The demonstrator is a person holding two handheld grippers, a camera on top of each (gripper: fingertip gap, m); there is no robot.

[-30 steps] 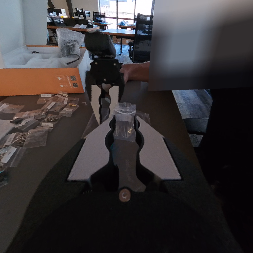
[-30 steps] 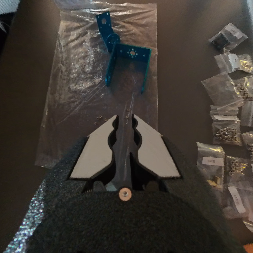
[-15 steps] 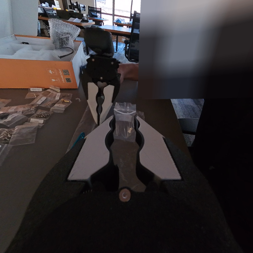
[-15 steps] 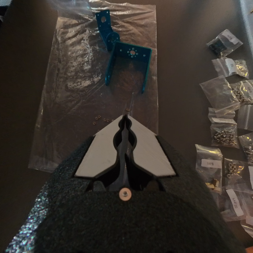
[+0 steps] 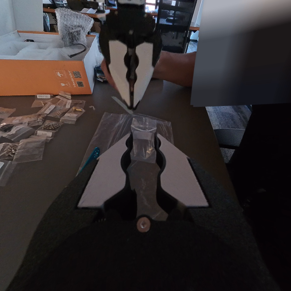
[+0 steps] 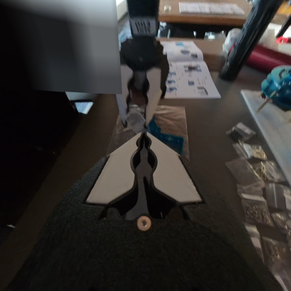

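Left wrist view: left gripper (image 5: 143, 138) holds a small zip bag (image 5: 143, 141), fingers clamped on its sides, above the plastic sheet (image 5: 110, 133) on the table (image 5: 63, 173). Right gripper (image 5: 131, 107) has risen from the sheet since a second ago and now points at the bag, fingers together; whether a screw sits at the tips cannot be told. Blue bracket (image 6: 166, 138) lies on the sheet. Orange box (image 5: 39, 75) and hardware bags (image 5: 31, 126) sit well left
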